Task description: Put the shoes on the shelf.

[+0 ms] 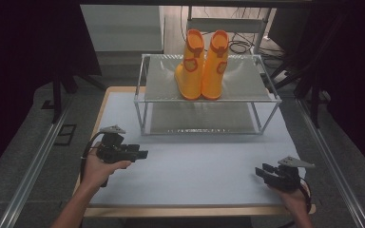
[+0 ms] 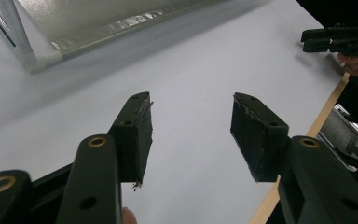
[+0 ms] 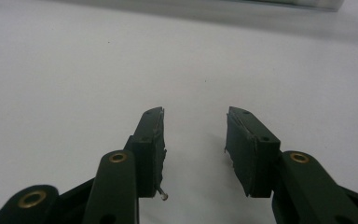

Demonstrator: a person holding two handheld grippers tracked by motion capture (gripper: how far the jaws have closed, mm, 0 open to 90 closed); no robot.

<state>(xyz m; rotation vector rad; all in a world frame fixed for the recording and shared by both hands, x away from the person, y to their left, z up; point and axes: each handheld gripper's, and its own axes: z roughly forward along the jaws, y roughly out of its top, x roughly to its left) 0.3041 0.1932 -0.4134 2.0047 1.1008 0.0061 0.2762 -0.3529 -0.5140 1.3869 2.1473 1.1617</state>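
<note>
Your boots stood side by side on the far rack, apparently untouched or already placed. Both the left hand-held gripper and the right hand-held gripper were spread and empty over the near worktop.

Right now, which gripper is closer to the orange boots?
Left. The left gripper sits just in front of the rack's left end, below the boots; the right gripper waits farther off near the table's right front corner.

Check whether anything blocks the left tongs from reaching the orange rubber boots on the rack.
Nothing visible does. Bare white tabletop lies between the left tongs and the metal-framed rack; the orange rubber boots stand on its top shelf, open from above.
</note>
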